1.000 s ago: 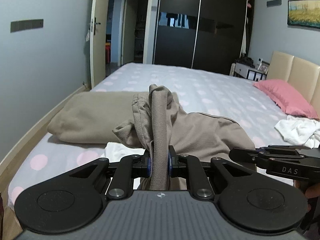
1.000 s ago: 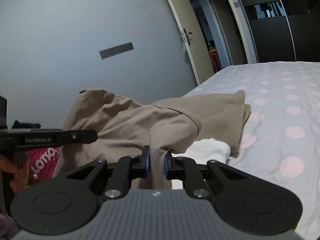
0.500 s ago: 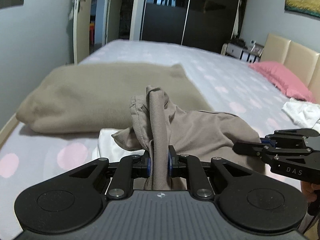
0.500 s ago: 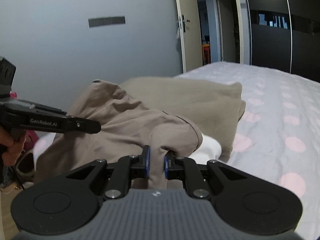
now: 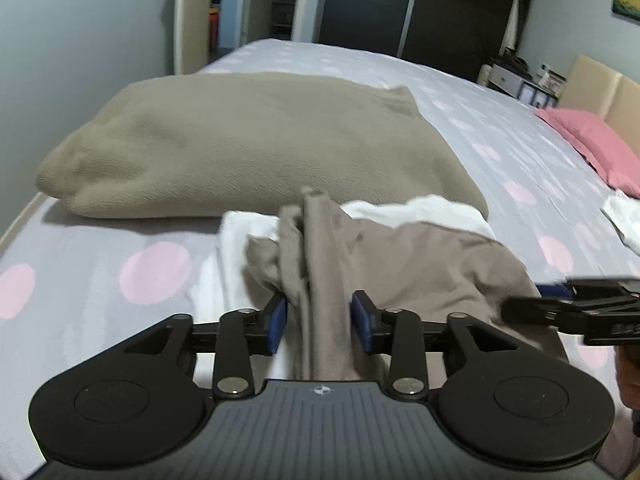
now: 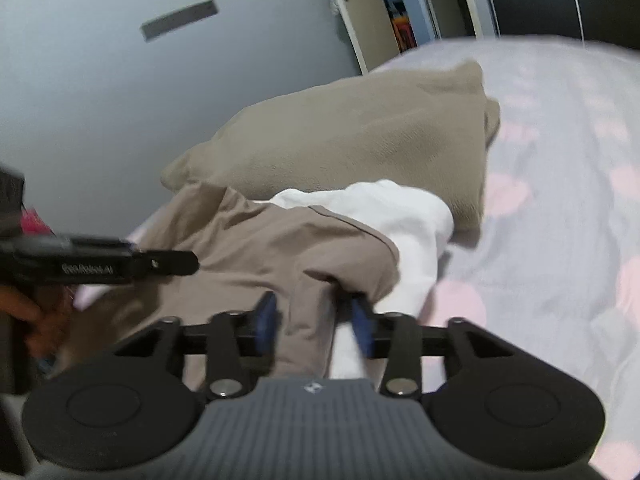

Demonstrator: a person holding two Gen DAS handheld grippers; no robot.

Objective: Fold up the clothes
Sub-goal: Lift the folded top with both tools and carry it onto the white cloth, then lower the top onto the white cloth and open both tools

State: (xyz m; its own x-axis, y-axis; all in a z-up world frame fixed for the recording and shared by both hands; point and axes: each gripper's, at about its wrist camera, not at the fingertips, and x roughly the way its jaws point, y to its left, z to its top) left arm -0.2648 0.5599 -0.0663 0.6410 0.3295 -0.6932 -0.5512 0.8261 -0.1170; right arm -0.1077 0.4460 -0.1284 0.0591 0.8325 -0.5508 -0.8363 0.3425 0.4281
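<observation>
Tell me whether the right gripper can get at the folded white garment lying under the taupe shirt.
Probably yes. The right gripper is open, and the folded white garment sticks out uncovered just ahead on its right side. The taupe shirt lies loosely between the fingers and covers the rest.

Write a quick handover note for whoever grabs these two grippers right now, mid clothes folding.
Left gripper: open, taupe garment loose between its fingers.
Right gripper: open too, same garment's other end between its fingers.
The garment lies on a white garment on the bed, in front of a folded beige blanket.
Done: garment laid on the pile.
Left: pull both grippers back, tidy the bunched edge. More white clothes wait near the pink pillow.
</observation>
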